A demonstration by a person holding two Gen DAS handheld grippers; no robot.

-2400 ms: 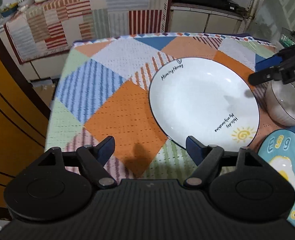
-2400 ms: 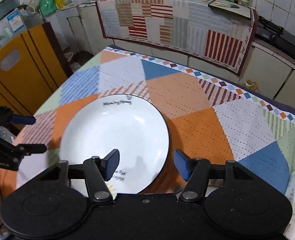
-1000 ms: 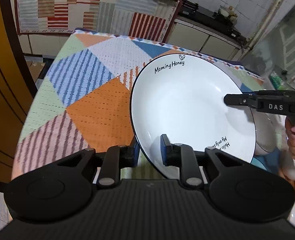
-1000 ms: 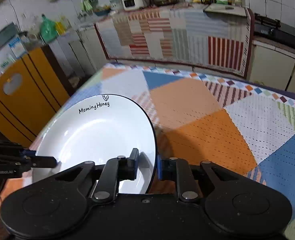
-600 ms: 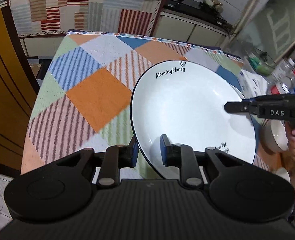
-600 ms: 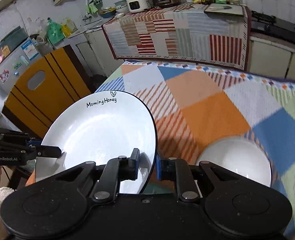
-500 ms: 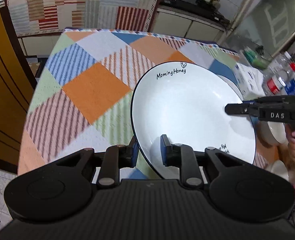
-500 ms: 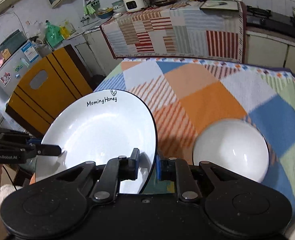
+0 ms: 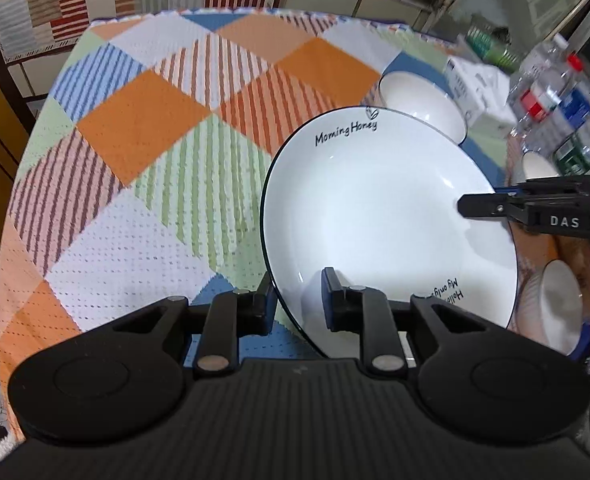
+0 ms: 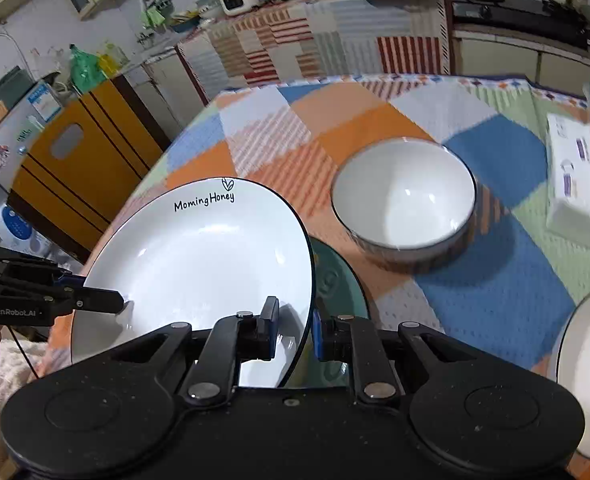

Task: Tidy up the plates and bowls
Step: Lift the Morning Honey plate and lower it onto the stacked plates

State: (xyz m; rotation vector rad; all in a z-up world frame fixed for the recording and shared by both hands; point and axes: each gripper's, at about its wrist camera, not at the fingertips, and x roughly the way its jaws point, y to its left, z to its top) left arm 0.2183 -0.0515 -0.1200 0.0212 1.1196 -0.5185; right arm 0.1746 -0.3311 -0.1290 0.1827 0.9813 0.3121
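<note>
A large white plate [image 9: 379, 208] lettered "Morning Honey" is held above the table by both grippers. My left gripper [image 9: 297, 300] is shut on its near left rim. My right gripper [image 10: 295, 330] is shut on its opposite rim and also shows in the left wrist view [image 9: 467, 206]. The plate [image 10: 203, 256] fills the left of the right wrist view, with the left gripper [image 10: 115, 304] at its far rim. A teal plate [image 10: 335, 280] lies on the table partly under it. A white bowl [image 10: 405, 192] stands beyond.
The table carries a patchwork cloth [image 9: 155, 128]. Another white bowl [image 10: 587, 372] is at the right edge, a small bowl [image 9: 559, 304] below the plate. A tissue pack [image 10: 579, 184] and water bottles [image 9: 567, 108] stand at the right. A yellow cabinet [image 10: 79, 176] stands left of the table.
Both grippers closed on the plate's rims and lifted it off the cloth. They have carried it to the right, over the teal plate and toward the bowls.
</note>
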